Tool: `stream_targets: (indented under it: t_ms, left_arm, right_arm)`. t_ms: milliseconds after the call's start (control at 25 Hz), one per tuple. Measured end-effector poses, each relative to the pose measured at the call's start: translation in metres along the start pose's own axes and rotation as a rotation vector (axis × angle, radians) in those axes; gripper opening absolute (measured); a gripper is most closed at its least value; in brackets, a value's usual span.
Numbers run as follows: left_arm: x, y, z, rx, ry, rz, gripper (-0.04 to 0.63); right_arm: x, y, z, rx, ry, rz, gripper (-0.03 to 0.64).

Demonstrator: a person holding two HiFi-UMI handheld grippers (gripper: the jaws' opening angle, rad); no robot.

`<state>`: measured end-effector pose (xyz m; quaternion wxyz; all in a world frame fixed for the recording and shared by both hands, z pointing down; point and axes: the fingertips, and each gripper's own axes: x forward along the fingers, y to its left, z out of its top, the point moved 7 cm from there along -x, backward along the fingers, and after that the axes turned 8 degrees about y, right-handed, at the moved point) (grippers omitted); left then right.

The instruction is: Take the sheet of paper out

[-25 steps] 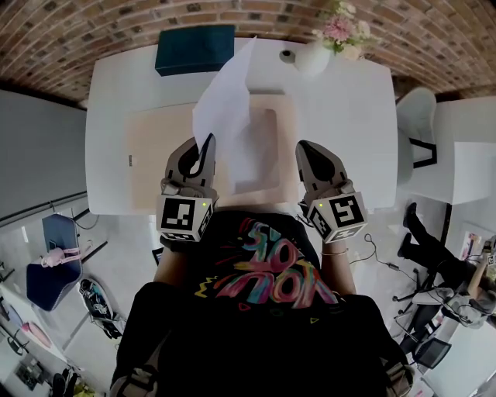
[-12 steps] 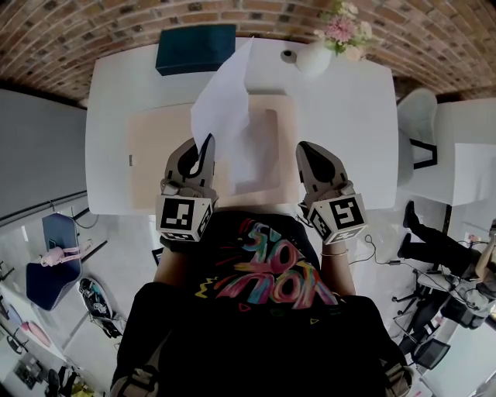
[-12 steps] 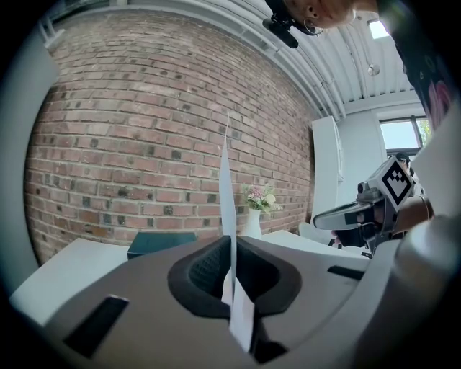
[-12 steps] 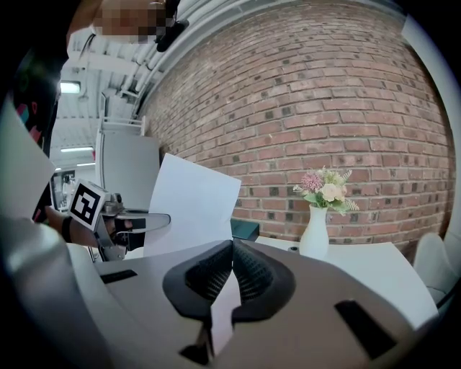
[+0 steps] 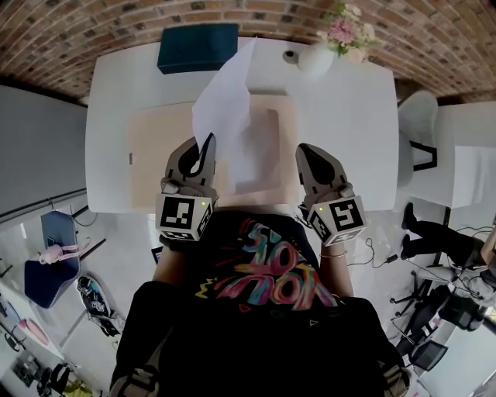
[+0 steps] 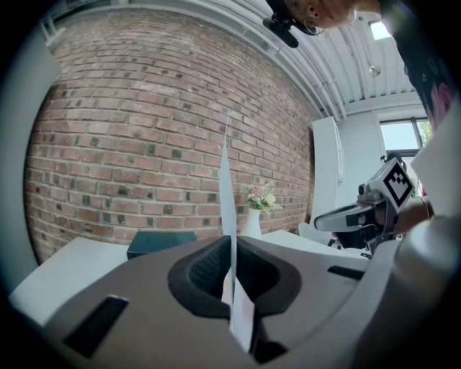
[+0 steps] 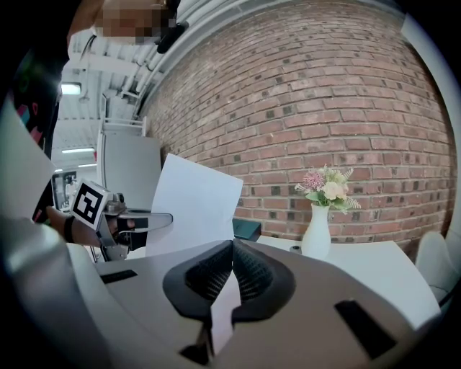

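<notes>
Head view, left to right. The left tool, grey and smooth-shelled with ribbed black pads, is pinching the lower corner of the sheet of paper; its jaws are closing fully on that thin edge. The sheet is standing upright above the worktop, white, stiff and flat, and is rising to a point over the far side. In the left gripper view it is showing only as a narrow edge-on strip.

Beneath it a tan, matte rectangular mat is lying flat, carrying a paler rounded-corner panel whose material is hard to make out, since the sheet is covering part of it. A teal box is sitting at the far edge, against the brick wall.

The right tool is hovering at the near edge of the worktop, its pads meeting at the tips; a pale patch is showing in the gap behind them, and its nature cannot be told. Farther right, a smooth white vase is holding pink and cream flowers.
</notes>
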<state>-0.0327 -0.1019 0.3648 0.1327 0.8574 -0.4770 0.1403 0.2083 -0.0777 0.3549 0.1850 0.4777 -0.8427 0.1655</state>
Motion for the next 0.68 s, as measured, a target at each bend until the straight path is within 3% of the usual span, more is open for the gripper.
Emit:
stream_targets:
  t_ms: [680]
  left_arm:
    - [0.0012, 0.0011, -0.0005, 0.012, 0.005, -0.014, 0.025]
  right_arm:
    - [0.0002, 0.0047, 0.0004, -0.02, -0.01, 0.005, 0.02]
